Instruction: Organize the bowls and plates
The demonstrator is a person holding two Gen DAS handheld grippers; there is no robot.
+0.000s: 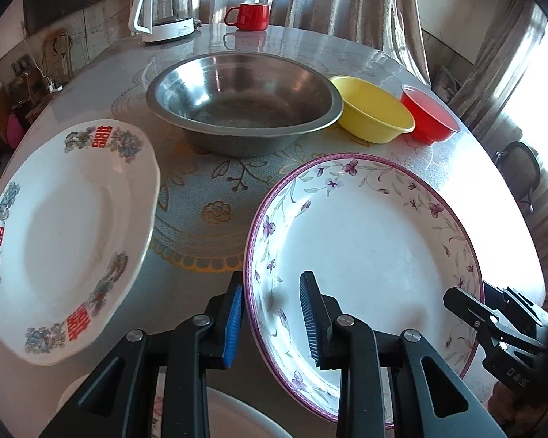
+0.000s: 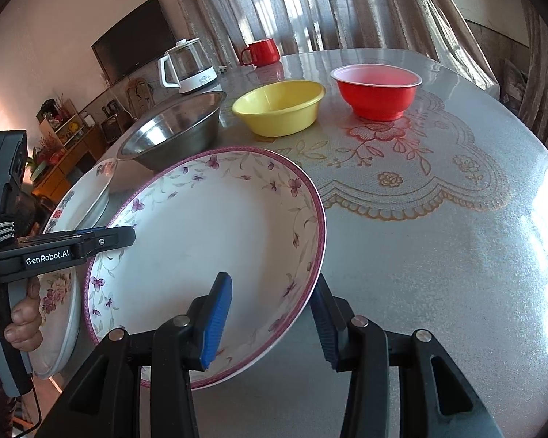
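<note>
Purple-rimmed floral plate [image 1: 365, 241], lifted off the counter [image 1: 208, 189] in front of the steel basin [image 1: 243, 106]: left gripper [image 1: 272, 315] jaws clamped across its near rim. Right wrist view: same plate [image 2: 201, 248] tilted, right gripper [image 2: 274, 323] jaws clamped on its rim; yellow bowl [image 2: 279, 107] and red bowl [image 2: 376, 91] stand behind.

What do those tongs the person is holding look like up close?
Both tongs are black plastic with silver rivets and ribbed blue pads. From the side, the left one carries a white "GenRobot.AI" label, a grey handle, a black-and-white striped strap and a thin black cable.
</note>
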